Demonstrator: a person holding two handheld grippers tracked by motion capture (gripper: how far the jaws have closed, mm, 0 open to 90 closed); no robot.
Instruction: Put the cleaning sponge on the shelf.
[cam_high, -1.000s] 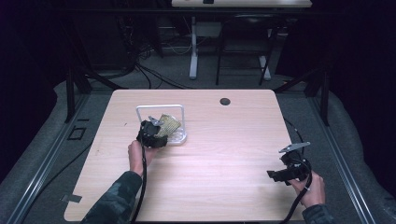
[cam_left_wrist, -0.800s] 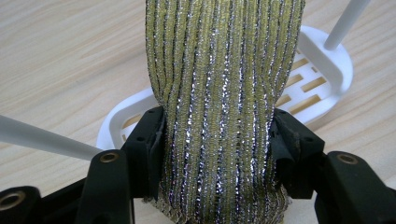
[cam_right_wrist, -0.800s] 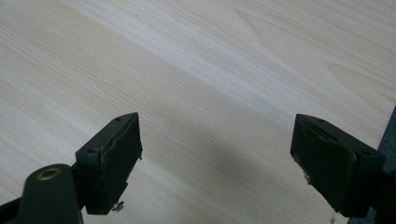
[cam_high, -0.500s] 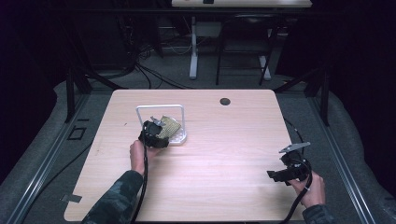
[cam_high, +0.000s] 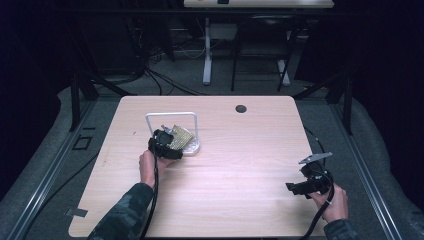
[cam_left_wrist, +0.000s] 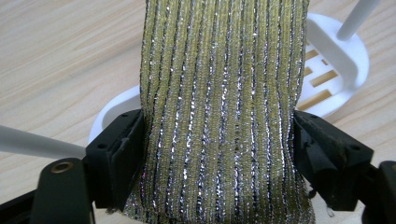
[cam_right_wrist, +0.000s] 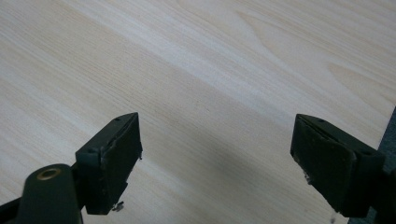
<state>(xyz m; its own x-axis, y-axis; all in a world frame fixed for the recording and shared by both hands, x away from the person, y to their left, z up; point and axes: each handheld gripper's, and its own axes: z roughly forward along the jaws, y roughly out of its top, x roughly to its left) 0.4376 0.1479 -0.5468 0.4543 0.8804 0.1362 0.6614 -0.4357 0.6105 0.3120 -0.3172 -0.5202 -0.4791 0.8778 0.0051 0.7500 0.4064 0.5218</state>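
**Cloth let loose over the white stand**

The gold cloth (cam_left_wrist: 219, 112) is seen between the jaws of the left gripper (cam_left_wrist: 217, 154), which have just been opening. It is draped over the white stand (cam_high: 190, 145) on the table (cam_high: 240, 200), and the jaws sit just beside its edges. The right gripper (cam_right_wrist: 217, 158) is held wide open above bare wood, well apart, with nothing in it

Olive-gold cloth (cam_left_wrist: 219, 112) with glittery silver stripes, white rack (cam_left_wrist: 336, 65), pale wood table (cam_right_wrist: 196, 84).
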